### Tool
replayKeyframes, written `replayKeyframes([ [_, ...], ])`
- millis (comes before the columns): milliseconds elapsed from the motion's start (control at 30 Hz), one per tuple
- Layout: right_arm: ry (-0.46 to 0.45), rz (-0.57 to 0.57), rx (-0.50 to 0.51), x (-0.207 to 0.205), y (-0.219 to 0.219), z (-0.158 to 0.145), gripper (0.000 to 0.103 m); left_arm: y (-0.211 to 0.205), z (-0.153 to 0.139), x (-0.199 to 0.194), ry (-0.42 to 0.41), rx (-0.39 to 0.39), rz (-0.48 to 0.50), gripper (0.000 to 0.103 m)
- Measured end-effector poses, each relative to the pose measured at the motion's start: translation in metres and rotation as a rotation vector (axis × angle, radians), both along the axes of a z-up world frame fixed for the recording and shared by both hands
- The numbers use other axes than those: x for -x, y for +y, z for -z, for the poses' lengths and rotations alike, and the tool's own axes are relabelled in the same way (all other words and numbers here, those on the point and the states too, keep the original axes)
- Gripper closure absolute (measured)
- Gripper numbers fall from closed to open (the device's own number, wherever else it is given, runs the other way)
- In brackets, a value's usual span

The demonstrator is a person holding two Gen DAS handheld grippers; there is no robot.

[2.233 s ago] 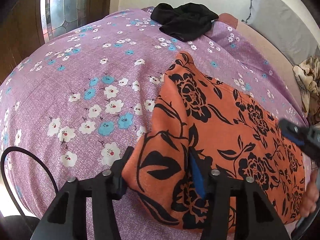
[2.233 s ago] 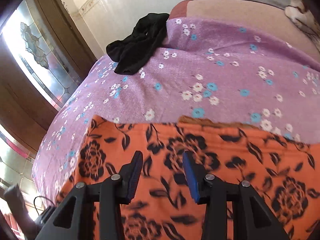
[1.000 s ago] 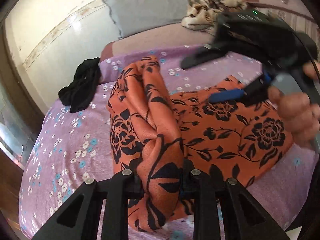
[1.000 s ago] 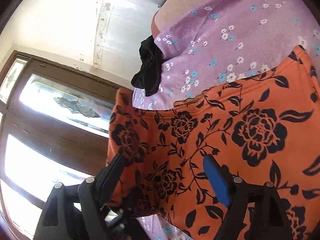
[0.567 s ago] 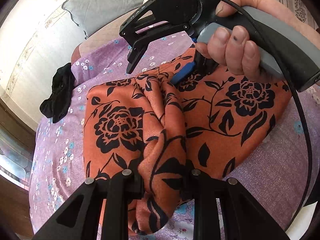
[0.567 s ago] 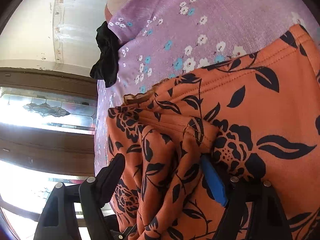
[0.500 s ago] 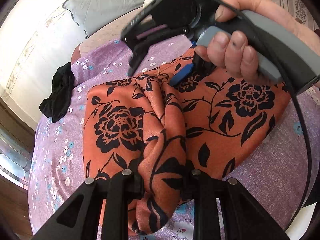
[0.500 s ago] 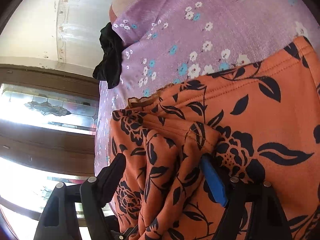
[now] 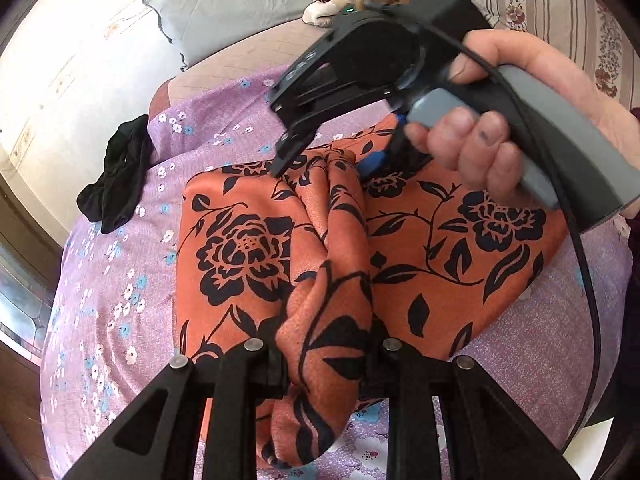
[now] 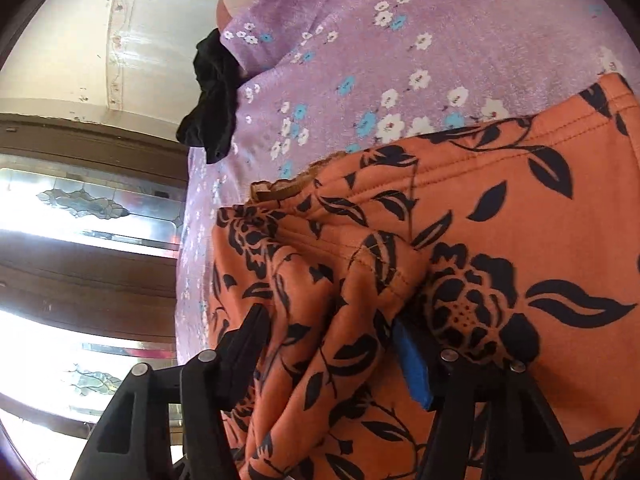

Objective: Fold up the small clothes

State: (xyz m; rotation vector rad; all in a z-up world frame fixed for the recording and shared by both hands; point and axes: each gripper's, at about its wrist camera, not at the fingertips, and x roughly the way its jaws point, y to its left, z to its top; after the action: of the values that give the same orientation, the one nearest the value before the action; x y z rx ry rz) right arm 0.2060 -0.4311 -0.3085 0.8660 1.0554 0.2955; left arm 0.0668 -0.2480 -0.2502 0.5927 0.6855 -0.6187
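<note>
Ahead of my left gripper point(image 9: 326, 364) a bunched ridge of the orange floral garment point(image 9: 248, 248) blocks the straight line, and the right gripper point(image 9: 320, 160) with its hand point(image 9: 520, 120) crowds the far right. To the left, open purple bedsheet point(image 9: 120, 280) runs clear up to the black cloth point(image 9: 116, 184).

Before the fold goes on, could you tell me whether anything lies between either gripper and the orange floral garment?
Nothing visible does. The left gripper is shut on a raised ridge of the orange floral garment. The right gripper straddles the far end of that ridge, its jaws having just been closing. The black garment lies apart on the purple sheet.
</note>
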Motion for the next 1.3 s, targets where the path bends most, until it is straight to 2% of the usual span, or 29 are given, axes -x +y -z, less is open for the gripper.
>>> replayKeyframes([
  [67,-0.012,-0.016,0.085,-0.003,0.008,-0.001,0.047,-0.003,0.000,0.001,0.002,-0.010,0.005,0.079],
  [100,-0.017,-0.030,0.121,-0.005,0.011,-0.002,0.071,-0.005,-0.001,0.000,0.008,-0.015,0.009,0.079],
  [167,-0.043,-0.024,0.139,-0.002,0.005,-0.010,0.084,-0.010,-0.008,-0.001,0.021,-0.011,0.025,0.079],
  [300,-0.168,0.013,0.169,0.007,-0.023,-0.045,0.086,-0.032,-0.037,-0.006,0.068,0.059,0.090,0.079],
  [433,-0.228,0.066,0.199,0.014,-0.067,-0.060,0.086,-0.075,-0.057,-0.014,0.160,0.143,0.148,0.078],
  [600,-0.227,0.131,0.254,0.019,-0.122,-0.061,0.086,-0.133,-0.038,-0.015,0.248,0.154,0.187,0.078],
  [733,-0.200,0.144,0.199,0.020,-0.156,-0.046,0.088,-0.155,-0.009,-0.012,0.303,0.115,0.176,0.075],
  [800,-0.167,0.138,0.191,0.020,-0.160,-0.035,0.088,-0.152,-0.002,-0.009,0.298,0.110,0.175,0.074],
  [833,-0.147,0.140,0.209,0.020,-0.160,-0.032,0.088,-0.149,-0.003,-0.004,0.293,0.118,0.185,0.066],
  [867,-0.135,0.141,0.210,0.020,-0.160,-0.032,0.084,-0.143,-0.007,-0.001,0.306,0.128,0.209,0.054],
  [900,-0.125,0.150,0.198,0.022,-0.161,-0.033,0.084,-0.134,-0.012,0.002,0.317,0.141,0.239,0.049],
  [967,-0.120,0.179,0.216,0.028,-0.161,-0.043,0.081,-0.112,-0.027,0.011,0.269,0.157,0.275,0.031],
  [1033,-0.154,0.211,0.319,0.039,-0.153,-0.060,0.079,-0.086,-0.042,0.021,0.191,0.168,0.281,0.028],
  [1100,-0.198,0.203,0.373,0.050,-0.140,-0.075,0.079,-0.060,-0.054,0.021,0.128,0.181,0.259,0.028],
  [1200,-0.249,0.137,0.403,0.061,-0.111,-0.088,0.079,-0.038,-0.065,0.010,0.055,0.177,0.152,0.027],
  [1300,-0.278,0.064,0.451,0.065,-0.075,-0.092,0.079,-0.016,-0.062,-0.017,0.072,0.180,0.001,0.027],
])
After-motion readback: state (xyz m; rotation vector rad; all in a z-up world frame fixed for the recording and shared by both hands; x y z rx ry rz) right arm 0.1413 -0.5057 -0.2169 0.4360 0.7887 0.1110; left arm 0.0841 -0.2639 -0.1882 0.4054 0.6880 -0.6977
